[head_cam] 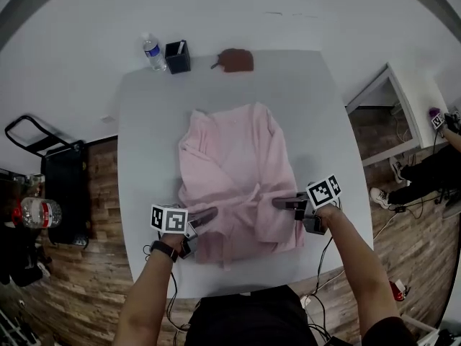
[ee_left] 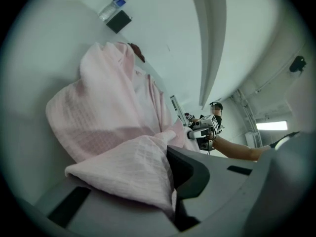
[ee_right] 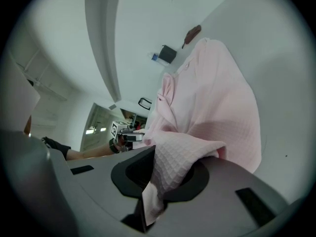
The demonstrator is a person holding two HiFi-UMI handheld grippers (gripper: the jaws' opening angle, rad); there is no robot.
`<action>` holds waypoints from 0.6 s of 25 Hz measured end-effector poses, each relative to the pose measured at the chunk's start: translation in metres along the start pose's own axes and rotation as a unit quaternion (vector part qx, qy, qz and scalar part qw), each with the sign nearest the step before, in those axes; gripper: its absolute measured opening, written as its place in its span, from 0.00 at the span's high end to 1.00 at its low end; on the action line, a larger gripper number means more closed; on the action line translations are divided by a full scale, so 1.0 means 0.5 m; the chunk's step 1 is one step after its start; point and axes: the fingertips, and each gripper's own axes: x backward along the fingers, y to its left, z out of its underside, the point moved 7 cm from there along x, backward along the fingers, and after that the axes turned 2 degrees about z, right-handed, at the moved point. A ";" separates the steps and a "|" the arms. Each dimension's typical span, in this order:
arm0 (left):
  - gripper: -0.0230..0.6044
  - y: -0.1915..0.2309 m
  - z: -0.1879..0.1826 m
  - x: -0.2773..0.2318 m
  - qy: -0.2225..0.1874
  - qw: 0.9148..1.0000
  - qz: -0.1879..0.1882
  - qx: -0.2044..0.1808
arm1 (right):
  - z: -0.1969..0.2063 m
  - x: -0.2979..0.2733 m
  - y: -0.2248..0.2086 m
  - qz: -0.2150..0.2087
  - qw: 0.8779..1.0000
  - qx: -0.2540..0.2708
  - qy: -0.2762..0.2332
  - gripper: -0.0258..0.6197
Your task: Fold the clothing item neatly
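Observation:
A pink waffle-knit garment (head_cam: 238, 175) lies on the grey-white table (head_cam: 144, 121), partly folded over itself. My left gripper (head_cam: 209, 213) is shut on a fold of the pink garment (ee_left: 128, 167) at its near left part. My right gripper (head_cam: 279, 202) is shut on another fold of the garment (ee_right: 180, 164) at its near right part. The cloth runs up from both jaws to the rest of the garment, and both pinched edges are drawn in over the lower part. Each gripper view shows the other gripper, the right gripper (ee_left: 201, 132) and the left gripper (ee_right: 129, 136), across the cloth.
At the table's far edge stand a water bottle (head_cam: 153, 52), a dark cup (head_cam: 177, 57) and a brown object (head_cam: 235, 60). A second bottle (head_cam: 37, 211) and a black cart (head_cam: 61, 186) stand on the floor at left. A seated person (head_cam: 432, 164) is at right.

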 end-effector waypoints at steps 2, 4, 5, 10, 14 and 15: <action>0.95 0.018 0.004 -0.006 -0.008 1.000 -0.007 0.026 | -0.005 -0.012 -0.018 -0.003 1.000 0.004 0.020 0.87; 0.95 0.032 0.006 -0.008 -0.012 0.999 -0.006 0.043 | -0.006 -0.023 -0.032 -0.014 0.999 0.011 0.050 0.73; 0.95 0.036 0.006 -0.008 -0.011 0.999 -0.004 0.047 | -0.006 -0.027 -0.039 -0.019 0.997 0.013 0.069 0.69; 0.76 0.004 0.009 0.002 0.016 1.000 0.011 0.010 | -0.005 0.013 -0.041 -0.026 0.990 0.026 0.138 0.63; 0.73 -0.029 0.040 0.023 0.054 0.998 0.007 -0.035 | 0.003 0.070 -0.030 -0.013 0.989 0.051 0.140 0.62; 0.72 -0.035 0.047 0.029 0.059 0.997 0.003 -0.042 | 0.008 0.079 -0.022 -0.011 0.989 0.058 0.138 0.62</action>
